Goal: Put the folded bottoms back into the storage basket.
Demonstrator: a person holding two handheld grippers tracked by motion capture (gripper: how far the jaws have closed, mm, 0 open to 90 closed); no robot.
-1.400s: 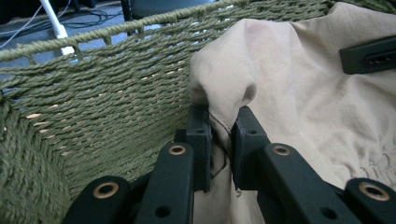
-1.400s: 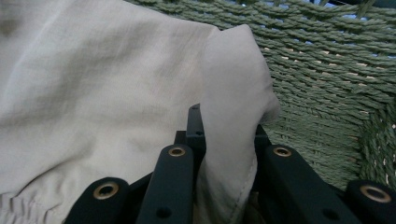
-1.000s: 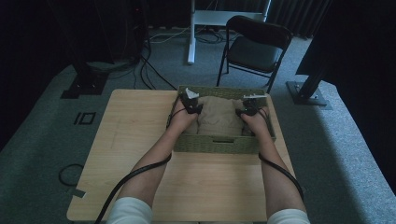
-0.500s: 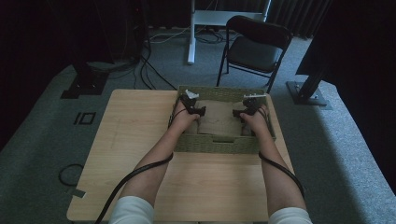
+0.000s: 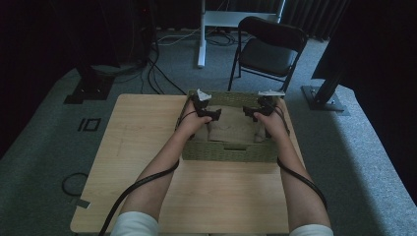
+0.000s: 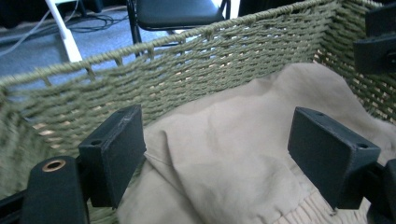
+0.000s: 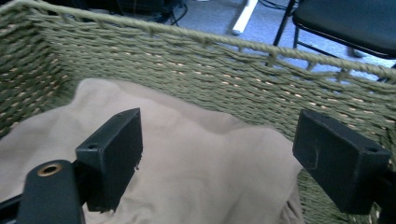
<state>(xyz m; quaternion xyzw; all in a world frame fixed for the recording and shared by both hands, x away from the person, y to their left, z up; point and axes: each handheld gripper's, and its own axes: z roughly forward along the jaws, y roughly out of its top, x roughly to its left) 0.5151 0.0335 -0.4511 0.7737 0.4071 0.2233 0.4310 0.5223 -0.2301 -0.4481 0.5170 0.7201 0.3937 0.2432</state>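
Much of the cloth (image 5: 237, 129) is hidden from the high view: the near wall of the basket (image 5: 228, 152) and your own hands cover its edges, and the dim light leaves its folds hard to read there. In the left gripper view the cloth runs off the bottom edge, and a ribbed or gathered band at lower right is cut off too. The black block at the top right of that view is part of your other gripper, mostly out of frame.

Your forearms come in from the bottom and reach over the near wall, one at each end of the basket. Your left gripper (image 5: 209, 112) sits at the basket's left end and your right gripper (image 5: 254, 112) at its right end, both angled inward toward each other above the cloth.

Your left gripper (image 6: 224, 154) stands wide, its jaws having just been opening; nothing is pinched, and the cloth (image 6: 243, 158) lies below and between the jaws without the pads pressing on it. Your right gripper (image 7: 219, 158) is likewise spread wide after just opening, with the cloth (image 7: 187, 163) loose beneath it.

The cloth is tan, soft and creased, lying crumpled inside the basket (image 6: 187, 60). It is heaped against the woven back wall (image 7: 224, 79). The basket is olive-green rope weave and stands at the far edge of the wooden table (image 5: 147, 128).
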